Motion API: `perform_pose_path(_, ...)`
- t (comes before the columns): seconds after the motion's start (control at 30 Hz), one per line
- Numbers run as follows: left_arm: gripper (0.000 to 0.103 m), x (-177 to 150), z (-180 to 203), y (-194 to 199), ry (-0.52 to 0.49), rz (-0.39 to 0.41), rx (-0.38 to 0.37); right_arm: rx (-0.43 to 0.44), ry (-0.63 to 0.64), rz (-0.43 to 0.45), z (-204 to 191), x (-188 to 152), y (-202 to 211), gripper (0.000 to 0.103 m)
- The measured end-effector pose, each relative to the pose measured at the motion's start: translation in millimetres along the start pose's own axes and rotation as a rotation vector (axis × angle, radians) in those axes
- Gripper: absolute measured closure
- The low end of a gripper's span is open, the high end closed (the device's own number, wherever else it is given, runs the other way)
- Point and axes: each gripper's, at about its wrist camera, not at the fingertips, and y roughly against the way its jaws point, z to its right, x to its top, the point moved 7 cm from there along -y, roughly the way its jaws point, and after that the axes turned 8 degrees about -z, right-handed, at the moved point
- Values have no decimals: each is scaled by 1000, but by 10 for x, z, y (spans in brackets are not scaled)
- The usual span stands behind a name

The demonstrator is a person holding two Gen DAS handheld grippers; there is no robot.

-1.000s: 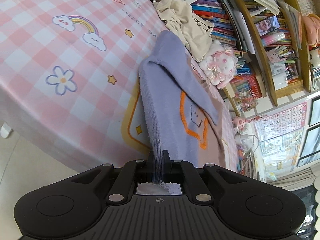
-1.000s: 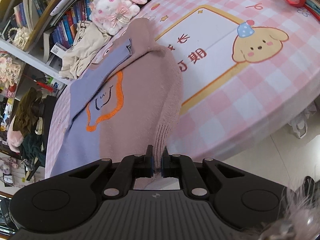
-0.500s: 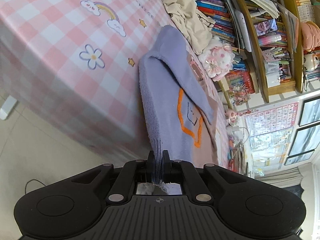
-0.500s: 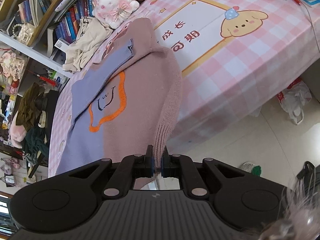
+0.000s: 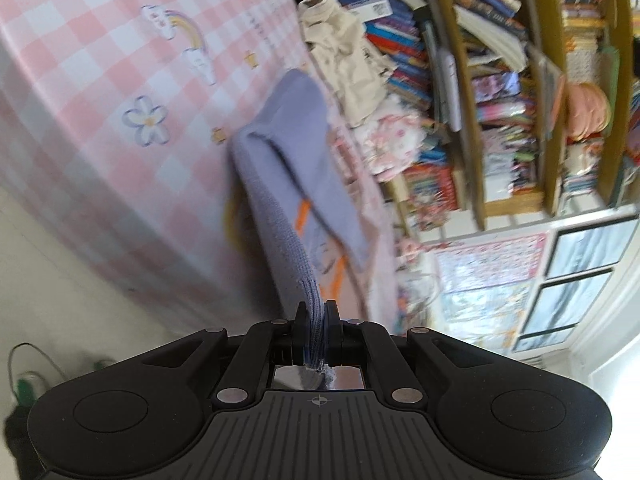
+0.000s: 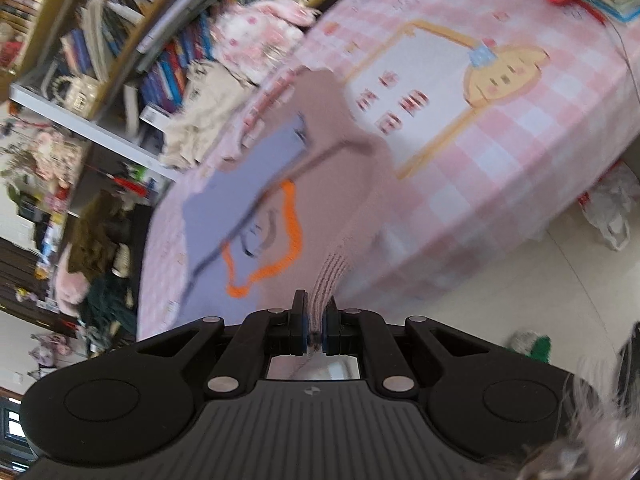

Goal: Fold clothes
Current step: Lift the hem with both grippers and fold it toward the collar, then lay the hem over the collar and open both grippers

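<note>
- left gripper (image 5: 315, 322): jaws clamped on the ribbed hem of the sweater (image 5: 294, 184), lavender side. Knit edge is pinched between the pads and pokes out behind them.
- right gripper (image 6: 314, 326): jaws clamped on the pink ribbed hem of the same sweater (image 6: 332, 184), a thin strip of rib between the pads.
- sweater is two-tone, lavender and dusty pink, with an orange outline motif (image 6: 276, 248) on the front. A lavender sleeve (image 5: 316, 168) lies folded across the body.
- far part of the sweater lies on the pink checked tablecloth (image 5: 100, 80); the hem end runs off the table edge up to both grippers, stretched between them.
- tablecloth prints: rainbow with clouds (image 5: 182, 40) and flower (image 5: 146, 120) in the left view, yellow puppy (image 6: 504, 76) in a framed panel in the right view.
- behind the sweater: crumpled cream garment (image 5: 344, 64), a pink-white plush toy (image 6: 256, 36), then a bookshelf (image 5: 480, 80) packed with books.
- both views are motion-blurred, so fine detail is unclear.
- floor right of the table: a white plastic bag (image 6: 612, 208).
</note>
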Motion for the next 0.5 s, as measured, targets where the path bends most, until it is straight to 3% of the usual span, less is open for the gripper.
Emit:
perform_pose_path(0.33, 99, 352, 259, -15, 126, 144, -210, 197, -117, 148, -324, 556, 58, 96)
perform_pose_path(0.5, 99, 597, 383, -125, 158, 173, -251, 245, -159, 197, -426, 864, 60, 96)
